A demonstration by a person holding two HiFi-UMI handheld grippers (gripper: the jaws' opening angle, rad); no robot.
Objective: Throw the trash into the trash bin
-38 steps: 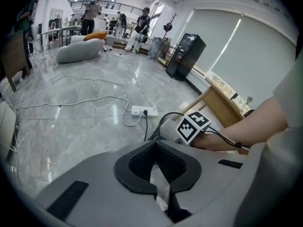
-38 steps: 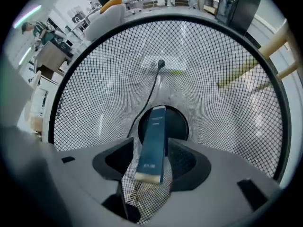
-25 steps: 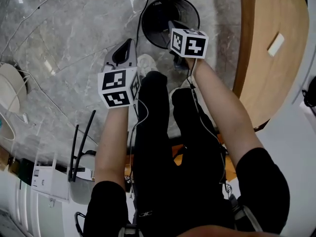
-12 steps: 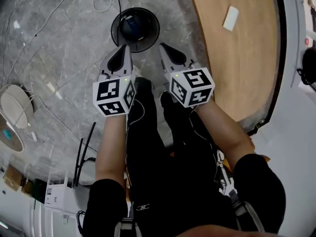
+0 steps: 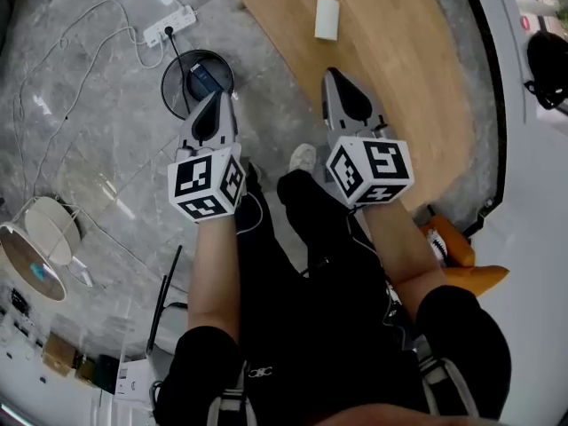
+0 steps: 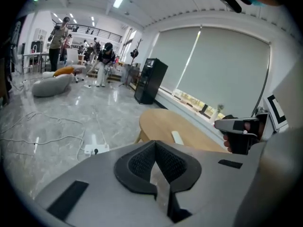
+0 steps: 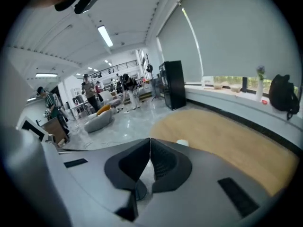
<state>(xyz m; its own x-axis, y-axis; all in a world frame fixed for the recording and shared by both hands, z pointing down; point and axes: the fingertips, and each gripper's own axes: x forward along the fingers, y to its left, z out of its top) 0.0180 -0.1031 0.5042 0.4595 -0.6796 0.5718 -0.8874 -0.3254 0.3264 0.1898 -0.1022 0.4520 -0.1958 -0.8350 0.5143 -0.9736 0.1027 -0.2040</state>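
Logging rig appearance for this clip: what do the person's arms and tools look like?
Both the left tool and right tool are grey tapering shells with black ridged pads, each carrying a white cube with black square markers. Short black sleeves.

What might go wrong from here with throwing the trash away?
The power strip lies on the floor near the trash bin; a foot might catch it. Both the left gripper and right gripper are shut and empty; the white piece on the wooden table may slip when grabbed.

open studio hall; marble floor (image 5: 89,122); roller blinds (image 6: 222,70); strip lights (image 7: 105,36); beanbags (image 6: 47,85)
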